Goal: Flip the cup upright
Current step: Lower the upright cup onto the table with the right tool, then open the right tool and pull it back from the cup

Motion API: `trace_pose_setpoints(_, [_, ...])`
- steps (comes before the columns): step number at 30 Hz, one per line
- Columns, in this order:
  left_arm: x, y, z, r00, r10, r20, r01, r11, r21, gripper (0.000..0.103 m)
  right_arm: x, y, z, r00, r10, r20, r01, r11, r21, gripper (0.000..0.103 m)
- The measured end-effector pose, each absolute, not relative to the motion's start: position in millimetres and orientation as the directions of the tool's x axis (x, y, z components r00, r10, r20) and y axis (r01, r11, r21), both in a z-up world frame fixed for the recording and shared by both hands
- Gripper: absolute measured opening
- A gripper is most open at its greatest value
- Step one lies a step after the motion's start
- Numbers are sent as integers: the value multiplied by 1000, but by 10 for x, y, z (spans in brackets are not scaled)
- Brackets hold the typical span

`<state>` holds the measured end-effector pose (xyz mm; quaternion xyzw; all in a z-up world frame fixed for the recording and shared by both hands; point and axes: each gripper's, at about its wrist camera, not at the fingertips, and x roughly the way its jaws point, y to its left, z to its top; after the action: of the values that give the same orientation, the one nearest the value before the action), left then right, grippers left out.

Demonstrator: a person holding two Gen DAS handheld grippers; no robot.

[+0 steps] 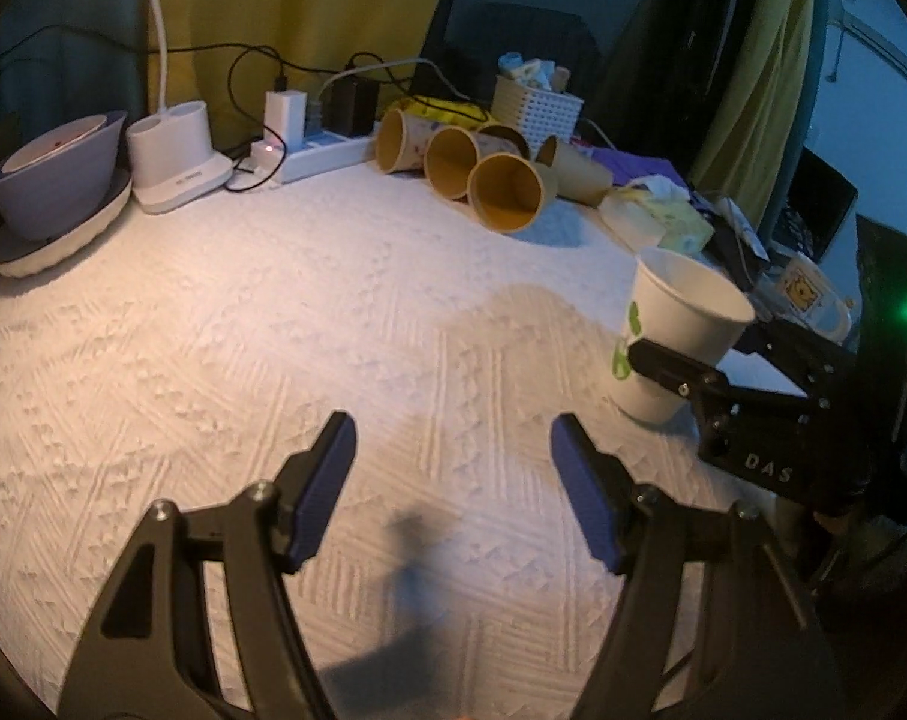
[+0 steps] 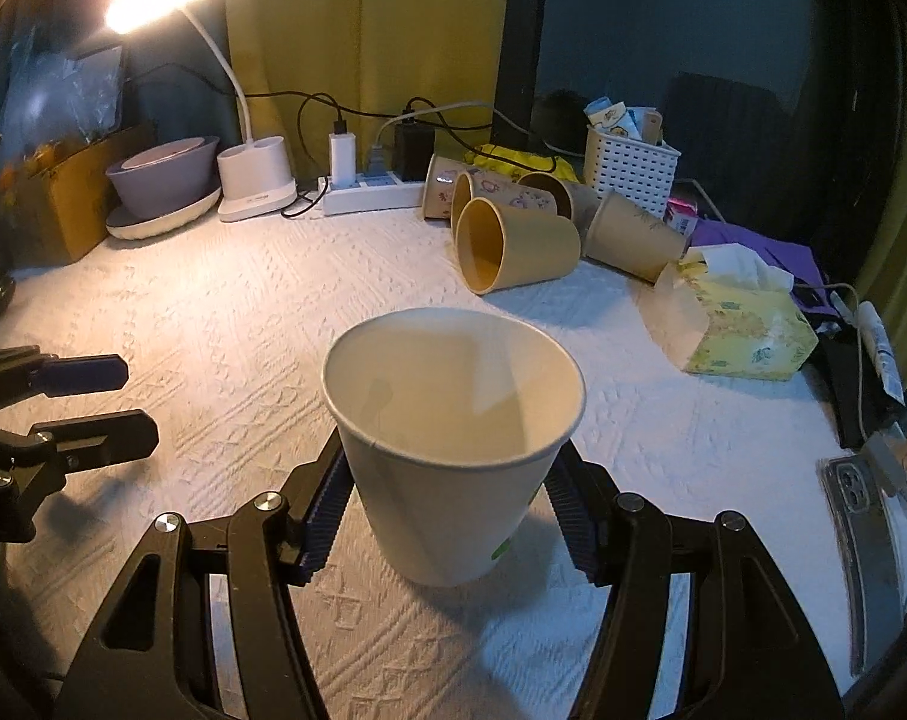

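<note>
A white paper cup (image 2: 447, 468) with green print stands upright, mouth up, its base on the white textured cloth (image 2: 213, 312). My right gripper (image 2: 447, 498) is shut on the cup, one pad on each side of its wall. In the left wrist view the same cup (image 1: 675, 330) stands at the right with the right gripper's finger (image 1: 669, 369) across it. My left gripper (image 1: 453, 462) is open and empty, low over bare cloth (image 1: 213, 330), to the left of the cup. It also shows at the left edge of the right wrist view (image 2: 87, 402).
Several brown paper cups (image 2: 513, 240) lie on their sides at the back. Near them are a white basket (image 2: 630, 165), a tissue box (image 2: 747, 324), a power strip (image 2: 369, 192), a lamp base (image 2: 255, 180) and a grey bowl (image 2: 162, 177). A phone (image 2: 861, 534) lies at the right edge.
</note>
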<state>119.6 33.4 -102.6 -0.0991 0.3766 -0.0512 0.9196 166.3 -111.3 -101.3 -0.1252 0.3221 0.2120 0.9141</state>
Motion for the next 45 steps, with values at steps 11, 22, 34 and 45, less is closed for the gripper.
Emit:
trace_pose_setpoints(11, [1083,238,-1021,712,-165,-683,32,979,-203,70,1524,-1187,-1031,696,310,-647,-458,887,-68,66])
trace_pose_setpoints(22, [924,201,-935,729,-161,-665,32,979,-202,78,1393,-1229,-1028,686,315,-656,-455,889,-48,67])
trace_pose_setpoints(34, [738,131,-825,752,-157,-640,43,981,-190,78,1174,-1272,-926,695,316,-645,-450,892,-47,67])
trace_pose_setpoints(45, [534,44,-647,789,-152,-595,63,984,-169,78,940,-1296,-736,724,324,-609,-449,892,-59,67])
